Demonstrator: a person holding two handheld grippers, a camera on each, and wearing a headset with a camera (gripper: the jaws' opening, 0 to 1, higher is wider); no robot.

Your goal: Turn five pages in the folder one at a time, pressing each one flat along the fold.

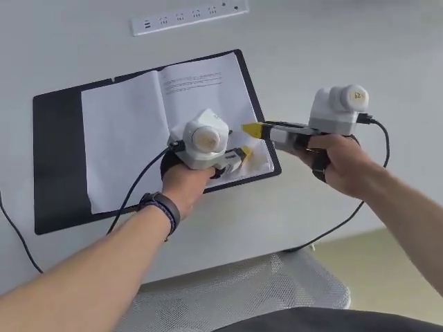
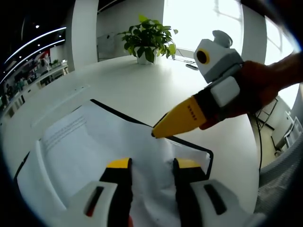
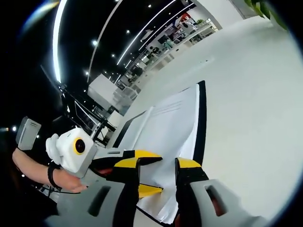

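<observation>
A black folder (image 1: 59, 159) lies open on the white table, with a white left page (image 1: 124, 138) and a right page (image 1: 201, 86) that has a few printed lines at its top. My left gripper (image 1: 239, 155) hovers low over the right page's lower corner. It is open, with the paper (image 2: 80, 142) showing under and between its fingertips (image 2: 152, 165). My right gripper (image 1: 250, 129) points left, its yellow tip (image 2: 156, 132) at the folder's right edge (image 2: 194, 144). In the right gripper view the jaws (image 3: 158, 165) stand apart, the left gripper's yellow fingers (image 3: 147, 154) just beyond them.
A white power strip (image 1: 187, 17) sits at the back of the table. Black cables (image 1: 131, 190) trail from both grippers. A mesh chair (image 1: 235, 290) stands below the table's near edge. A potted plant (image 2: 149, 35) stands far across the table.
</observation>
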